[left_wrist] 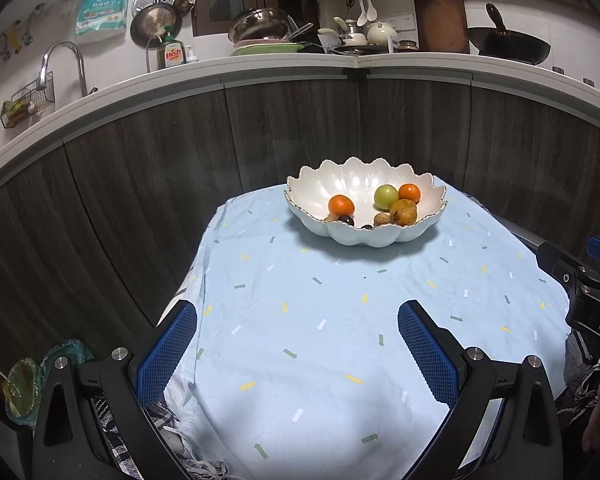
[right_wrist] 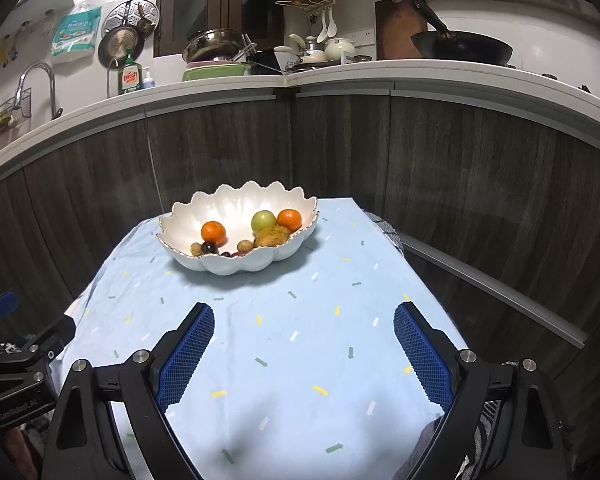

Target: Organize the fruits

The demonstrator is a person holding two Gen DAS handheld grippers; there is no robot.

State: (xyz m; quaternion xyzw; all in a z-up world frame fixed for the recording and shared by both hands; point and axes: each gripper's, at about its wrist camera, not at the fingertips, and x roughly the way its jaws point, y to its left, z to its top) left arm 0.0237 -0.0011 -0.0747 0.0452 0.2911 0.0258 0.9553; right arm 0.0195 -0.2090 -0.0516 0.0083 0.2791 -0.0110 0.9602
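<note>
A white scalloped bowl (left_wrist: 380, 236) (right_wrist: 228, 266) stands at the far end of a small table under a light blue cloth (left_wrist: 320, 320) (right_wrist: 300, 340). In it lie two oranges (left_wrist: 341, 205) (right_wrist: 213, 231), a green round fruit (left_wrist: 386, 197) (right_wrist: 263, 221), a brownish pear-like fruit (left_wrist: 403, 212) (right_wrist: 271, 237) and several small dark and tan fruits (left_wrist: 346, 220) (right_wrist: 209, 247). My left gripper (left_wrist: 298, 314) hangs open over the near cloth, nothing between its blue pads. My right gripper (right_wrist: 304, 314) is open too, also empty and well short of the bowl.
Dark wood cabinet fronts (left_wrist: 300, 128) curve behind the table under a white counter (left_wrist: 260, 66) with a tap, dish soap, pans and a wok. The other gripper's body shows at the right edge of the left wrist view (left_wrist: 592, 300) and the left edge of the right wrist view (right_wrist: 16, 372).
</note>
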